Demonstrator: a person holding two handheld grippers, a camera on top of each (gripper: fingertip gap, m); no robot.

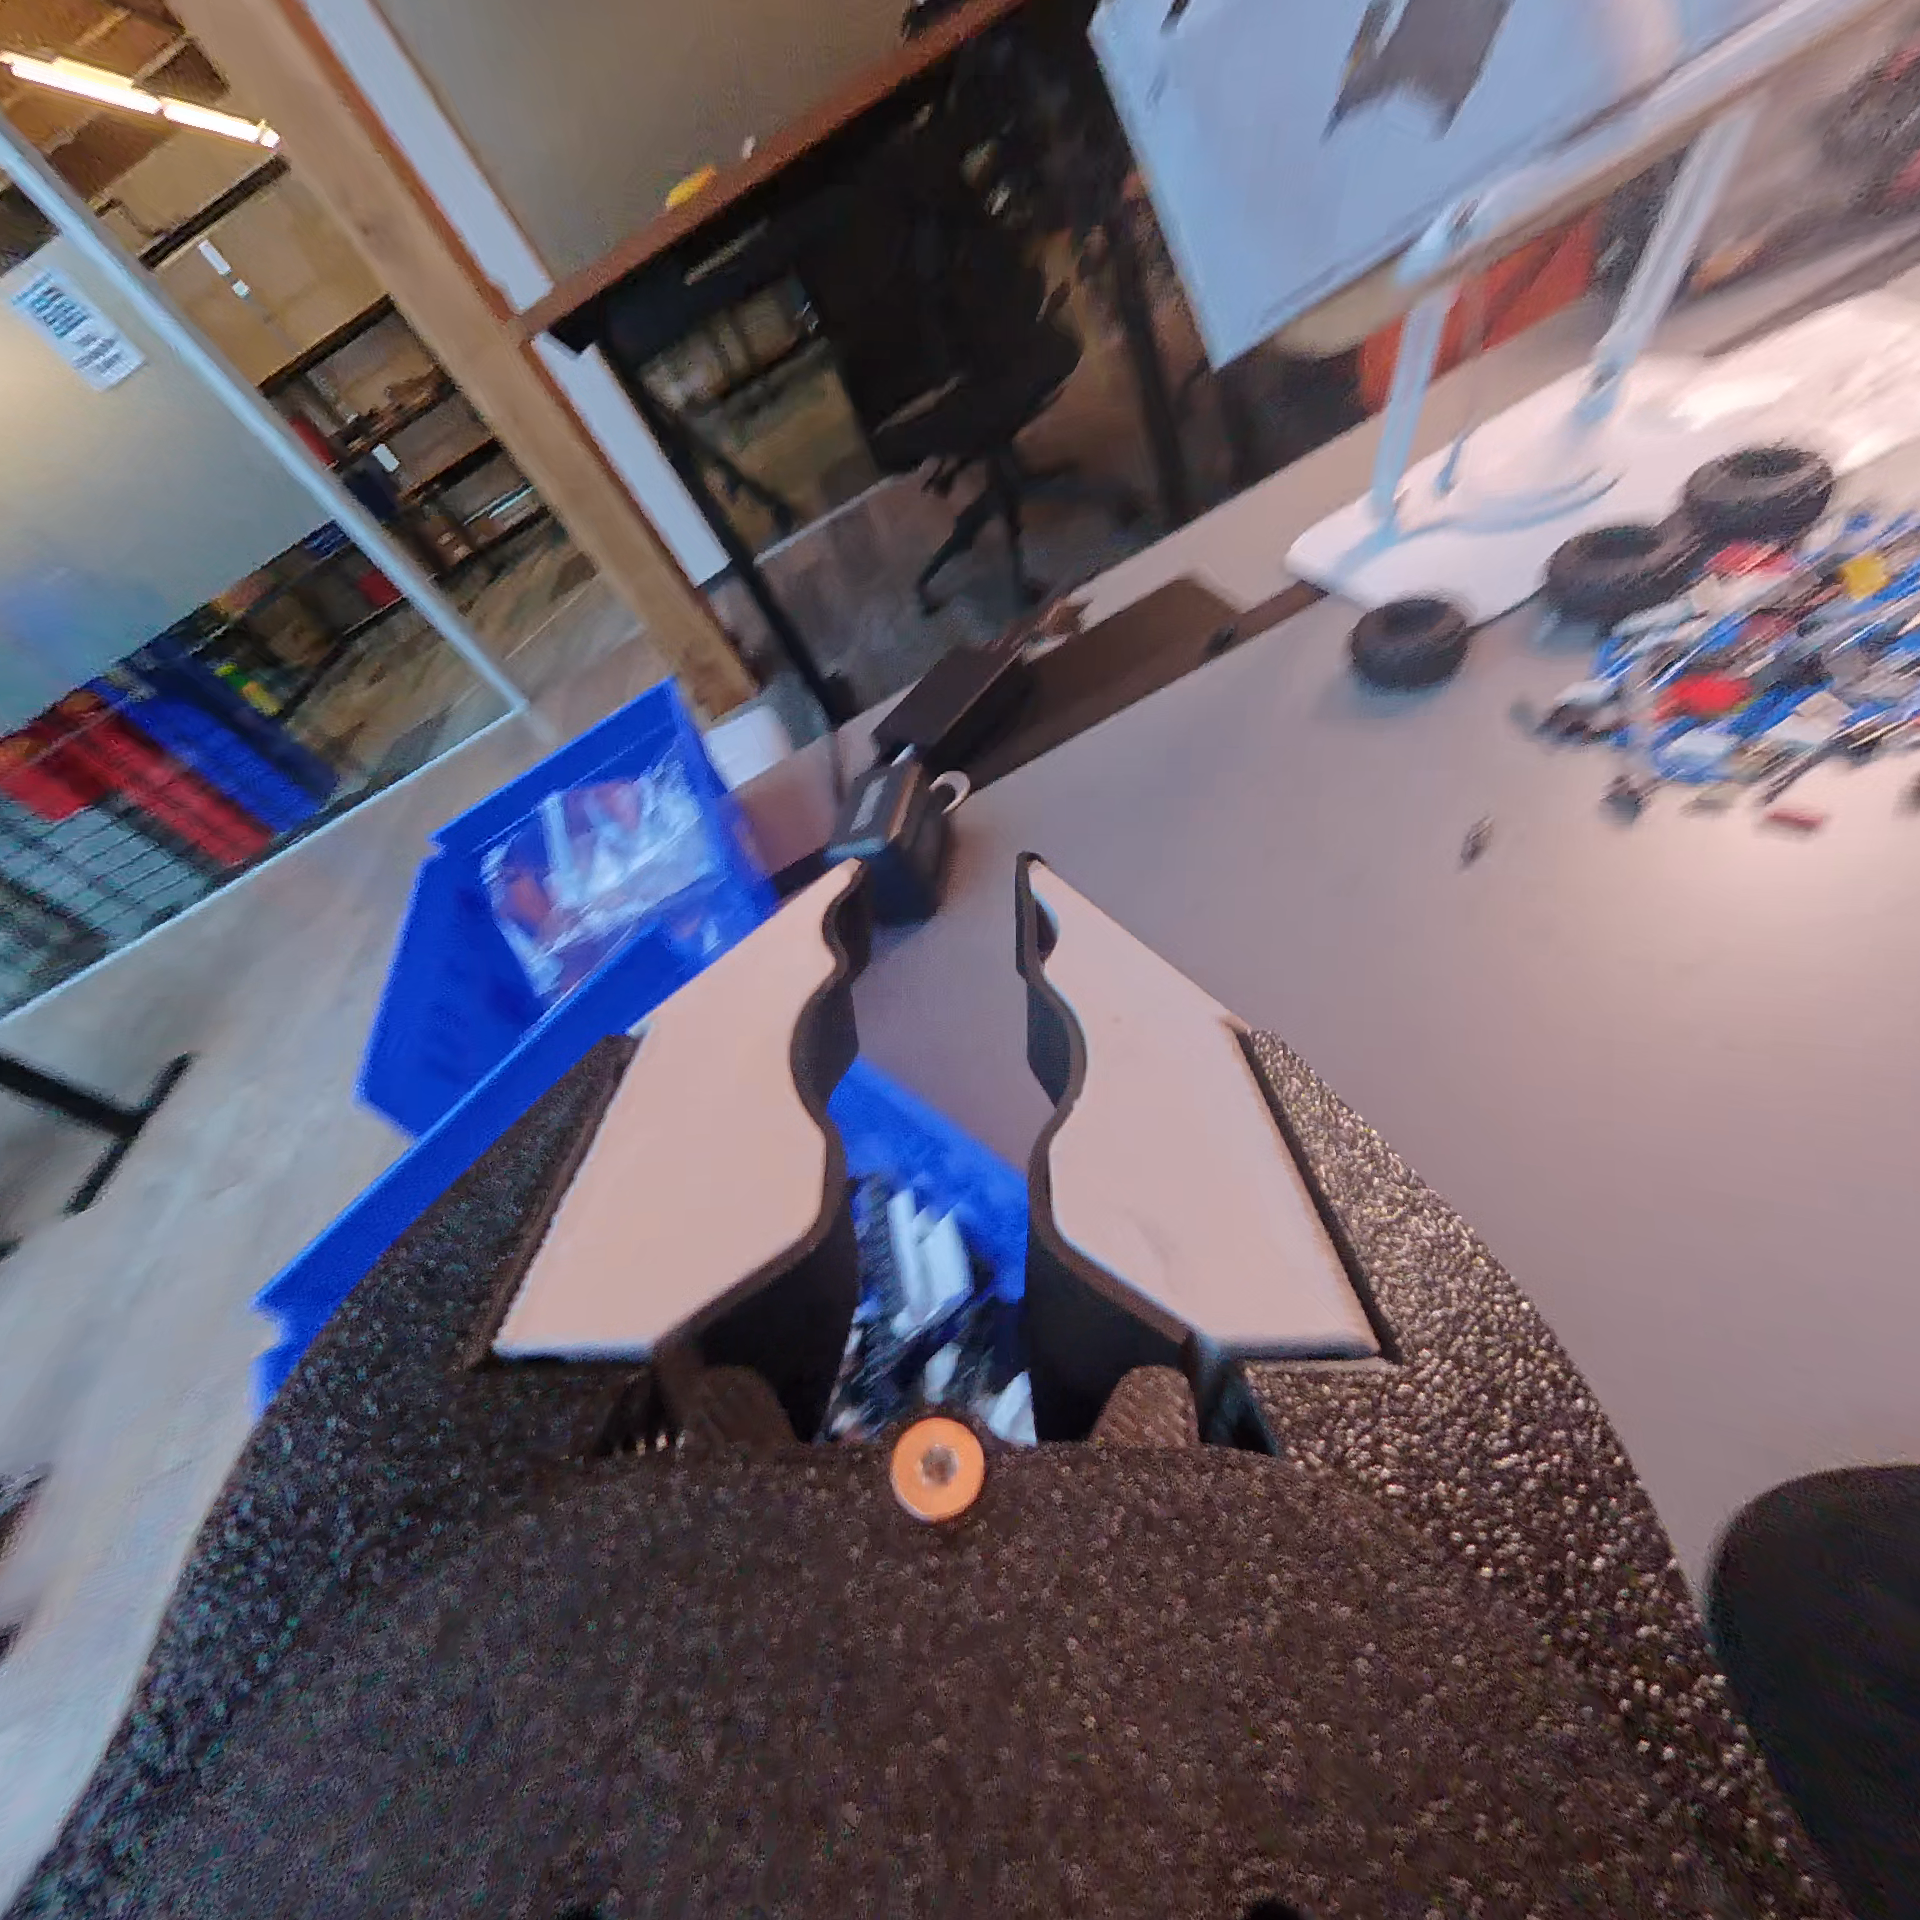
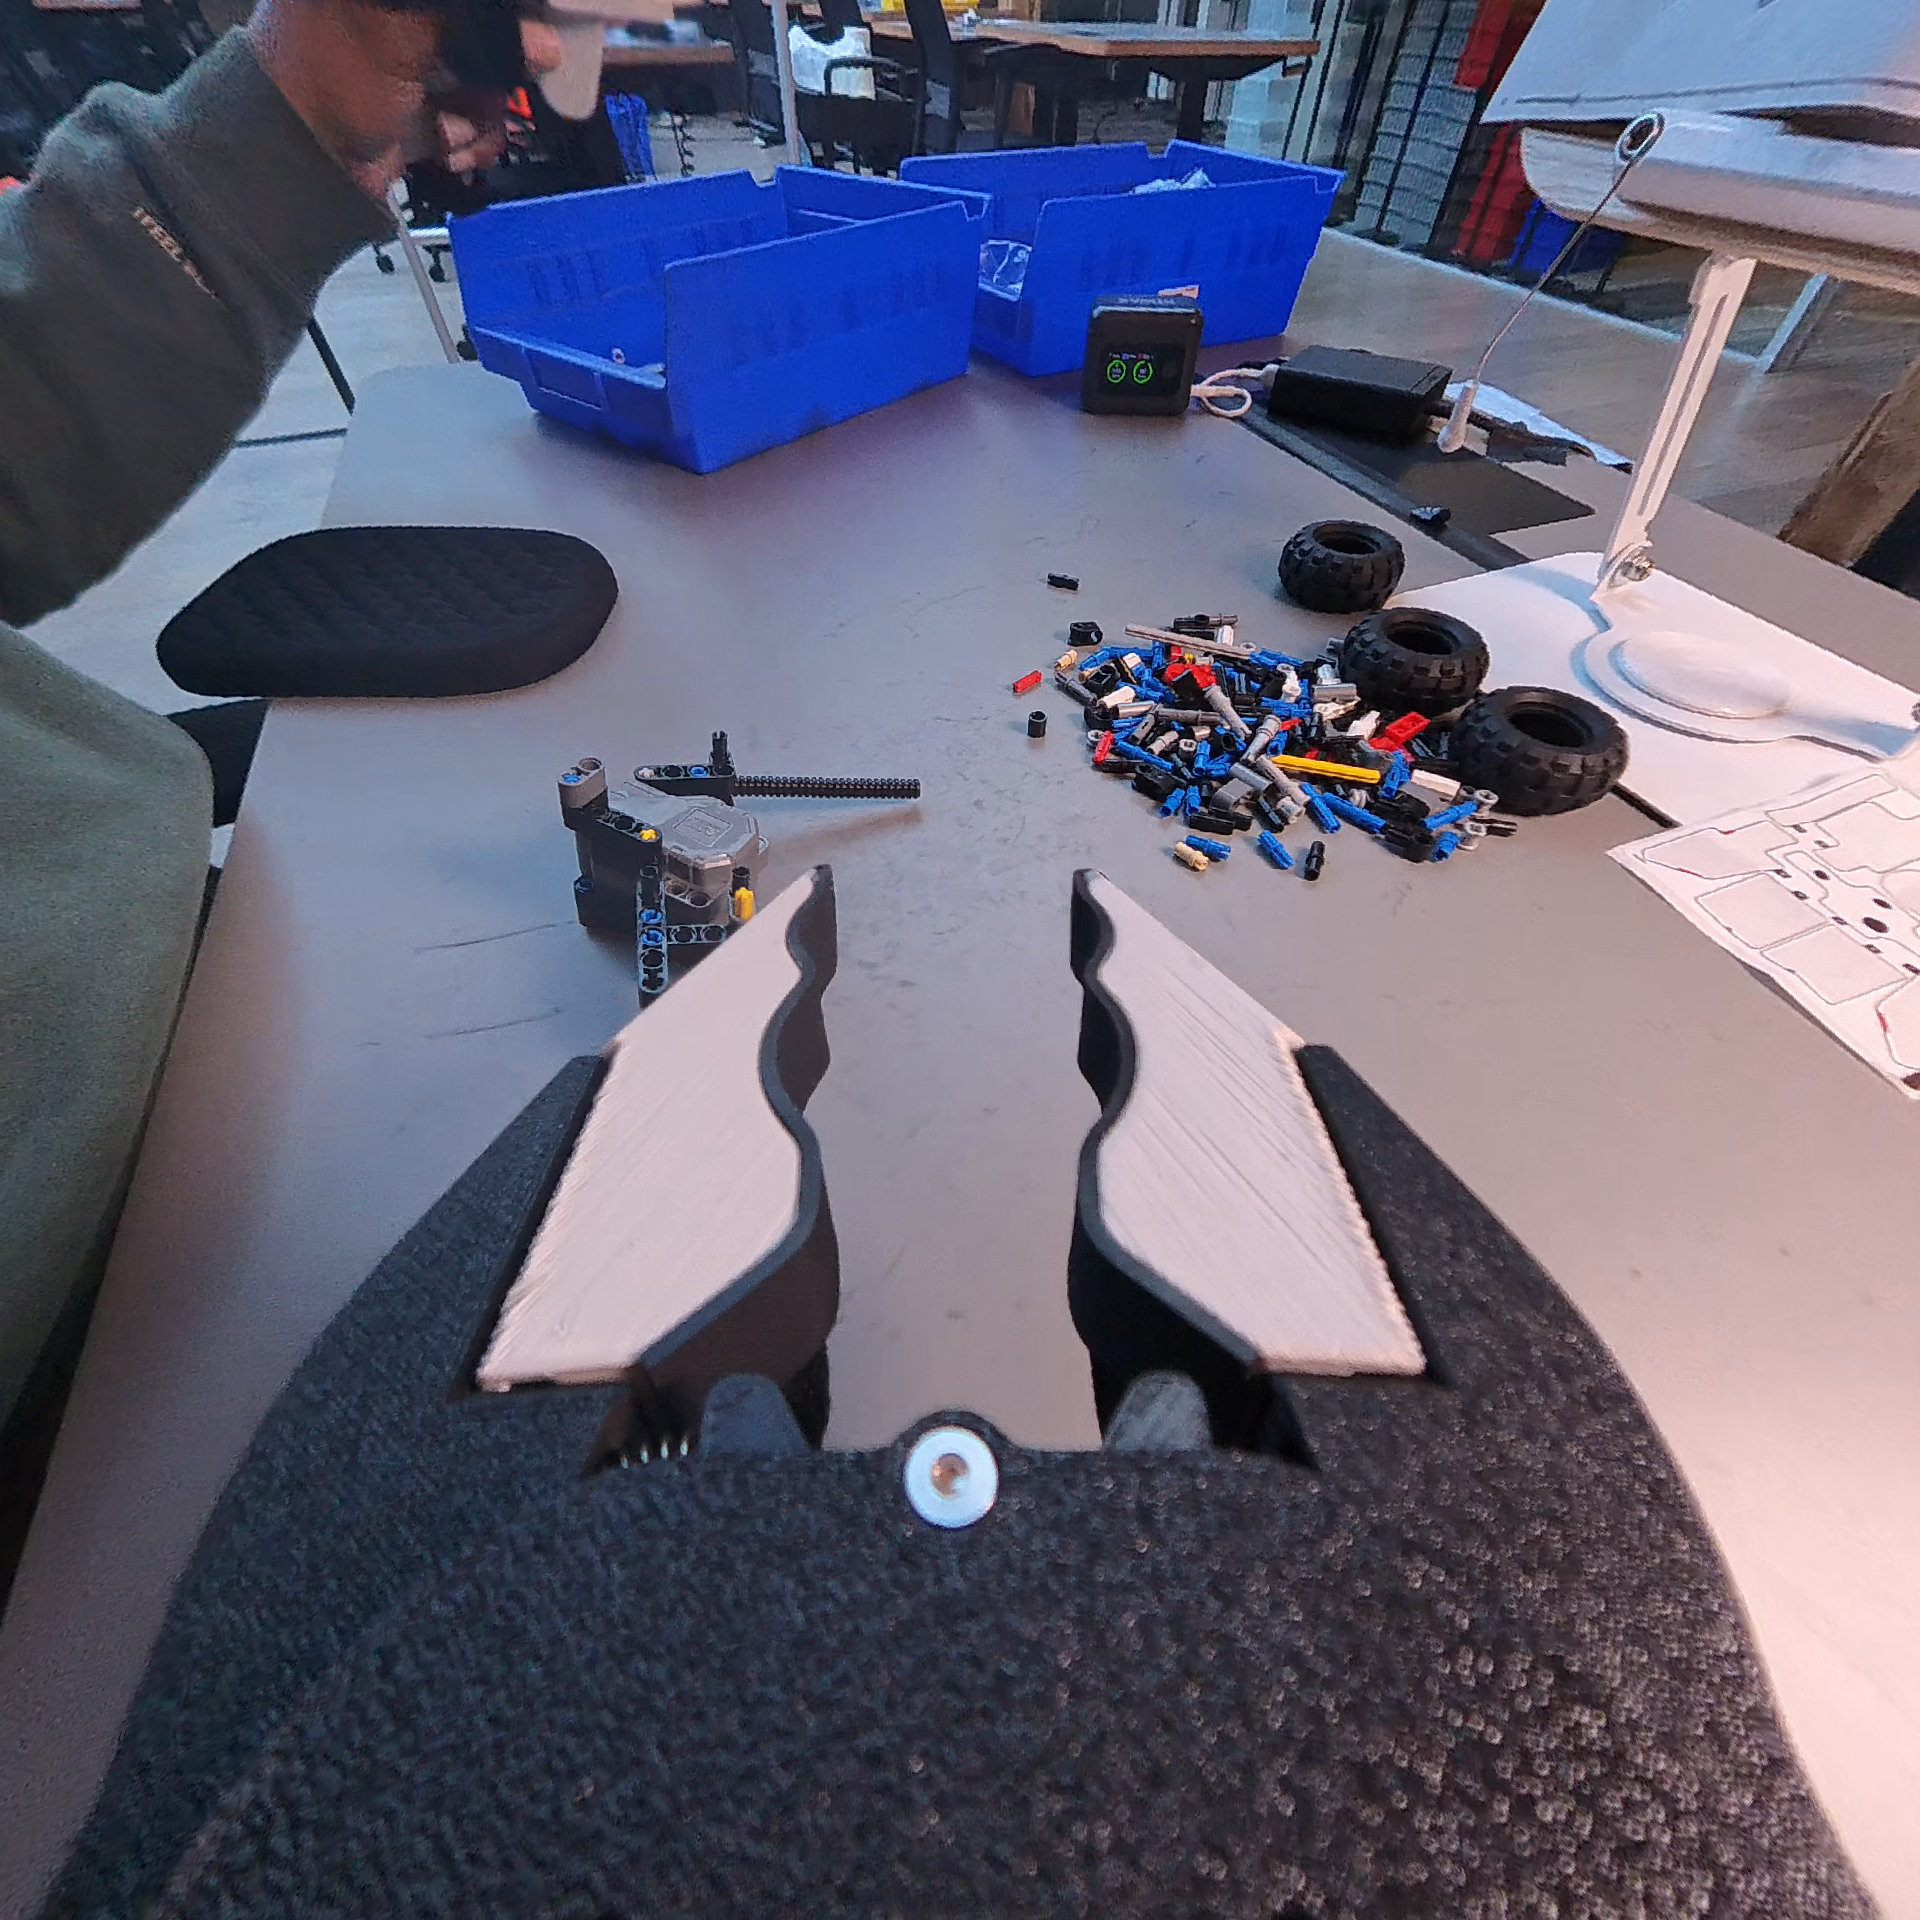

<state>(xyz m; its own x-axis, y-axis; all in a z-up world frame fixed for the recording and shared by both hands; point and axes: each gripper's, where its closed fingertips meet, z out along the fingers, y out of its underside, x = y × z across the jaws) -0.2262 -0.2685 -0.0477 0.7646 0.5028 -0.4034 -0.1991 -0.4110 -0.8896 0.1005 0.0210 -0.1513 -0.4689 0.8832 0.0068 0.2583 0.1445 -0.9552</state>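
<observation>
The part-built brick assembly (image 2: pixel 665 862), grey and black with a toothed rod sticking out, lies on the grey table (image 2: pixel 935 540) just beyond the right gripper's (image 2: pixel 951 894) left finger. It looks light and rigid, though pinned joints could pop apart (best taken by the blocky grey body, I judge). The right gripper is spread wide over bare table, holding nothing. The left gripper (image 1: pixel 940 883), blurred, is parted too and empty, over the table edge by the blue bins (image 1: pixel 582 904).
</observation>
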